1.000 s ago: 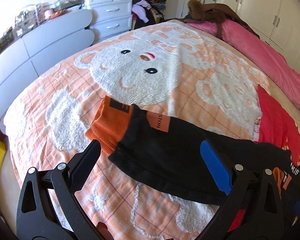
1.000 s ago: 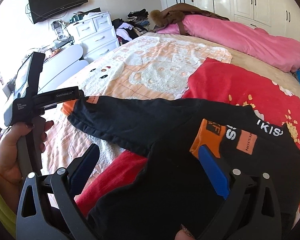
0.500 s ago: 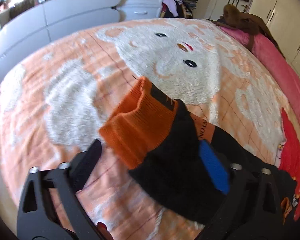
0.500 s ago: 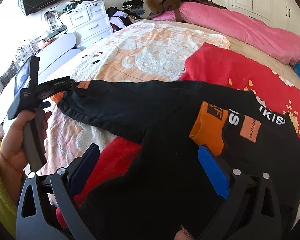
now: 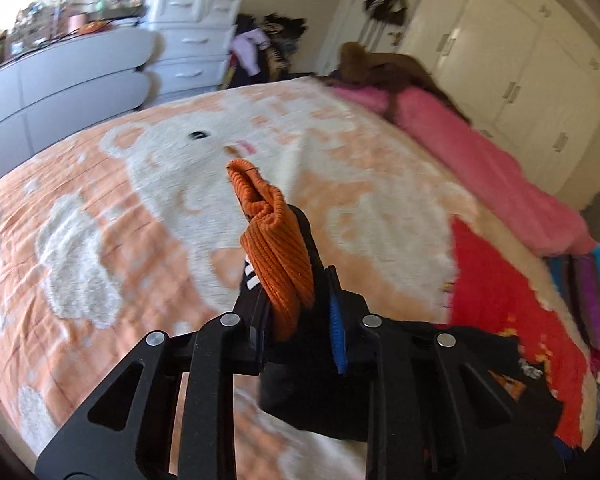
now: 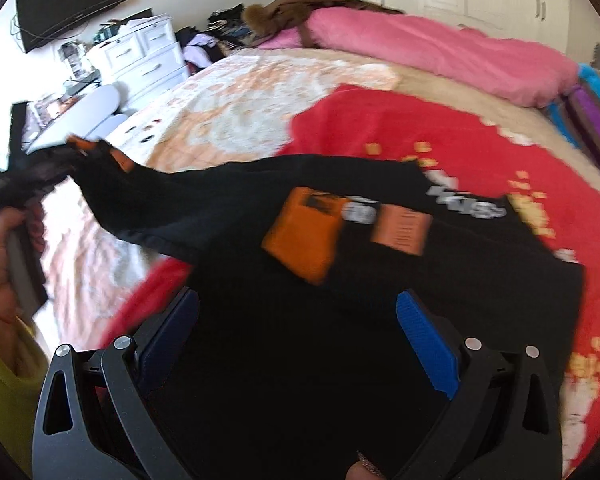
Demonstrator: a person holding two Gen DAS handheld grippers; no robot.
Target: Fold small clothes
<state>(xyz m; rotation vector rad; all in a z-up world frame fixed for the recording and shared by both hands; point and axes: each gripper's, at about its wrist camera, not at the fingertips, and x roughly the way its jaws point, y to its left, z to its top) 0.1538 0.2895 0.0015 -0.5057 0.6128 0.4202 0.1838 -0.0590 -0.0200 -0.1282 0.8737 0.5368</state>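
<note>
A small black sweater point(image 6: 284, 320) with orange cuffs lies on the bed. Its right sleeve is folded over the body, orange cuff point(image 6: 304, 232) on the chest. My left gripper point(image 5: 296, 300) is shut on the left sleeve's orange cuff point(image 5: 274, 256) and holds it lifted off the bed; it also shows in the right wrist view point(image 6: 80, 148), with the sleeve point(image 6: 172, 204) stretched out to the left. My right gripper point(image 6: 296, 344) is open over the sweater's lower body, holding nothing.
The bed carries an orange bear blanket point(image 5: 100, 220) and a red blanket point(image 6: 440, 136) under the sweater. A pink duvet point(image 6: 440, 56) runs along the far side. White drawers point(image 5: 192, 32) and a grey cabinet point(image 5: 60, 80) stand beyond the bed's left edge.
My left gripper has closed on the sleeve's orange cuff and lifted it off the bed. The right gripper has stayed open over the sweater, shifting slightly.
</note>
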